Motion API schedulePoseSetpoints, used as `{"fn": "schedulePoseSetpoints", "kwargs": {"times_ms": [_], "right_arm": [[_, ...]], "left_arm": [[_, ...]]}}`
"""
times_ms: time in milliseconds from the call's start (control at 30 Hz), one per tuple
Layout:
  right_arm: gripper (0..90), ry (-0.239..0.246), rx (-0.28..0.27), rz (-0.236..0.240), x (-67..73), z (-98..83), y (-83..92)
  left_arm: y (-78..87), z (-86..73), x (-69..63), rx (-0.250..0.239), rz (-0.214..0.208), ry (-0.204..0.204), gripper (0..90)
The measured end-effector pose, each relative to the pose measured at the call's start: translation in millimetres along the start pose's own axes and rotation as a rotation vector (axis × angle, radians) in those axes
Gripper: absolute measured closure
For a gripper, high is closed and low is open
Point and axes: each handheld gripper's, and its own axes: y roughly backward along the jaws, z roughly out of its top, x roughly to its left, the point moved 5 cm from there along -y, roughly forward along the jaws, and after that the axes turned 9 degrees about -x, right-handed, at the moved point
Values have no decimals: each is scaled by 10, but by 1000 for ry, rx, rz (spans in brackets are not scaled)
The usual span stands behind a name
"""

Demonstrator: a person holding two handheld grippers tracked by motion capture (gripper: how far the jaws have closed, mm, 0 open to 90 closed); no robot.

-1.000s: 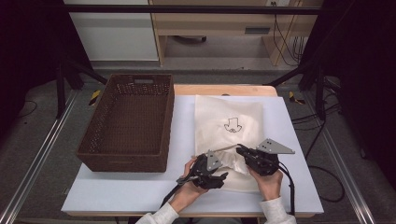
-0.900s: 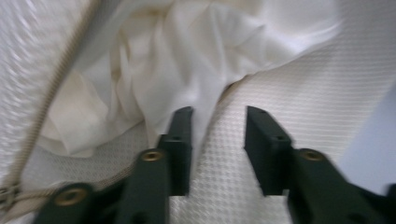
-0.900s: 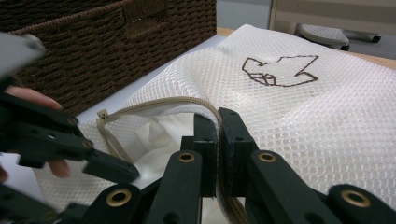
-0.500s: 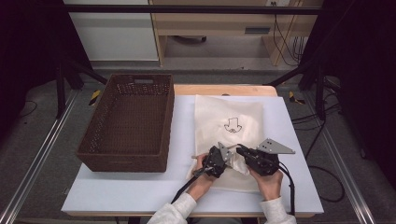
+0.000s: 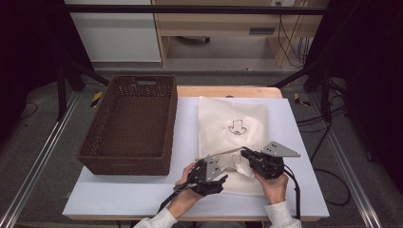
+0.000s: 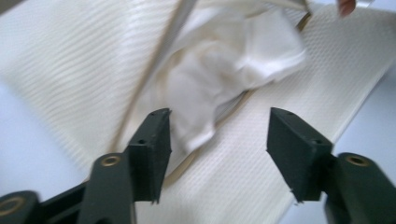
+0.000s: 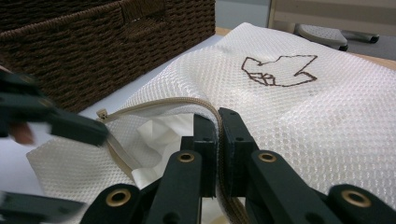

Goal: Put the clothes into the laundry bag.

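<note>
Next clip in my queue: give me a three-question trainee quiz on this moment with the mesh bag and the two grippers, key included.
1. True or false: the right gripper is shut on the zipper edge of the mesh laundry bag.
2. What shows inside the bag's open mouth? A) white cloth B) a shoe C) a bottle
3. Fill in: the left gripper has its jaws ____, nothing pressed between the pads.

Key
1. True: its jaws pinch the tan zipper edge and lift it.
2. A: the white cloth lies crumpled in the opening.
3. Open: they have just been opening, in front of the cloth. The brown wicker basket stands beside the bag.
</note>
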Motion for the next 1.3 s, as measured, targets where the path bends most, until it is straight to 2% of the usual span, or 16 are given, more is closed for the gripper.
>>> {"fn": "schedulePoseSetpoints", "kwargs": {"times_ms": [133,233,300,433,533,633,700,767,833,867,967,1067,1100,1233,1300], "right_arm": [[860,-2,8,1,-2,-5,-4],[860,-1,8,1,-1,-6,-5],[859,1,9,-1,2,-9,-9],[849,5,17,-2,7,-17,-11],[818,12,20,-5,14,-24,-19],[781,25,29,-11,31,-37,-35],[677,28,27,-20,39,-38,-38],[585,37,13,-30,66,-13,-15],[454,48,2,-55,82,14,10],[421,46,7,-69,92,25,29],[337,39,-8,-65,132,60,100],[304,40,-25,-76,187,93,191],[309,43,-26,-66,213,97,229],[360,54,15,-50,297,37,327],[378,55,29,-59,325,-31,370]], "left_arm": [[192,-183,189,22,59,68,329],[226,-348,280,64,77,104,323],[215,-430,315,82,66,139,332],[150,-560,323,100,18,197,487],[109,-634,305,90,-14,244,643],[106,-657,302,91,-16,250,768],[103,-668,300,95,-15,258,817],[93,-686,293,84,-11,248,828],[91,-690,289,78,-9,244,830],[92,-695,287,73,-10,240,830],[93,-700,289,70,-10,242,829],[91,-699,281,68,-5,234,828],[91,-699,279,68,-5,231,828],[92,-700,279,68,-3,230,826],[92,-700,280,67,-3,230,826]]}}
